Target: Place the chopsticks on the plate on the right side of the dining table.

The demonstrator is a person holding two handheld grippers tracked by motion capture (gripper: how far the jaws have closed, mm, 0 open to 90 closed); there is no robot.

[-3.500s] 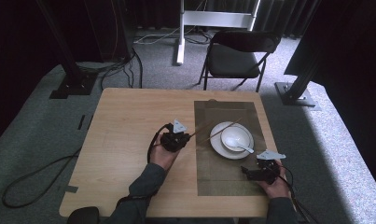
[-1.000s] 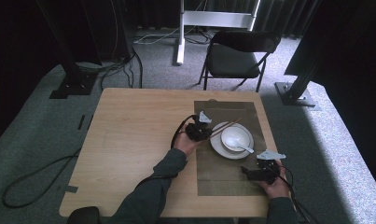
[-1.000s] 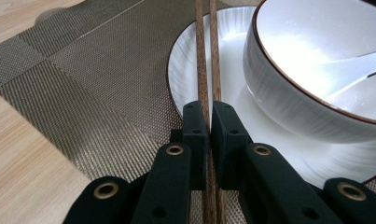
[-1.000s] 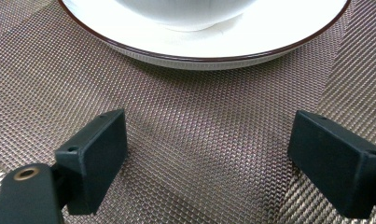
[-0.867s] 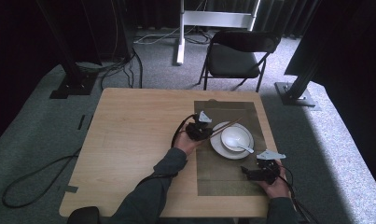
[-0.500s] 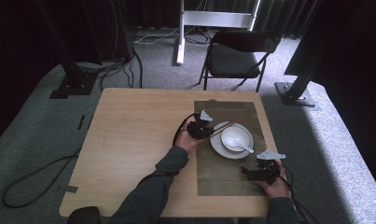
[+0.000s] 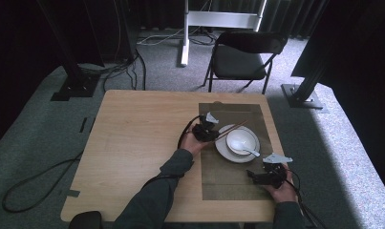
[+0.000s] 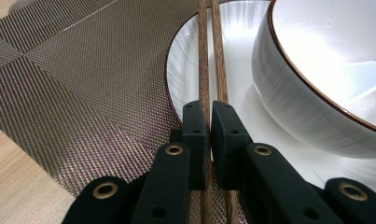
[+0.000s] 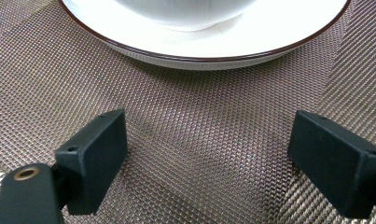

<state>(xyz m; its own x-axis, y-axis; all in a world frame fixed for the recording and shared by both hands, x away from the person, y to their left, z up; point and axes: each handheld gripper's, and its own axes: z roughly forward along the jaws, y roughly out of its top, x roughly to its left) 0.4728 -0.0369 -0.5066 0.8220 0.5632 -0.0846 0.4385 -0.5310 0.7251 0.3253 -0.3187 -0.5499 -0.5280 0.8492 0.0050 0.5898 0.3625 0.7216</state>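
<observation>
Left gripper view: my left gripper (image 8: 208, 122) is clenched on the chopsticks (image 8: 210, 60), which run ahead across the plate (image 8: 188, 70) beside the bowl (image 8: 316, 79). My right gripper (image 9: 209, 158) stands released.

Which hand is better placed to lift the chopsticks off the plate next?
Left: the left gripper is already shut on the chopsticks over the plate. The right gripper sits open above the mat.

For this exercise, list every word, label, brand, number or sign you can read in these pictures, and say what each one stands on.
None: no readable text, number or sign stands on the chopsticks, bowl, plate, woven placemat, table, chair or either gripper: left gripper, right gripper.
</observation>
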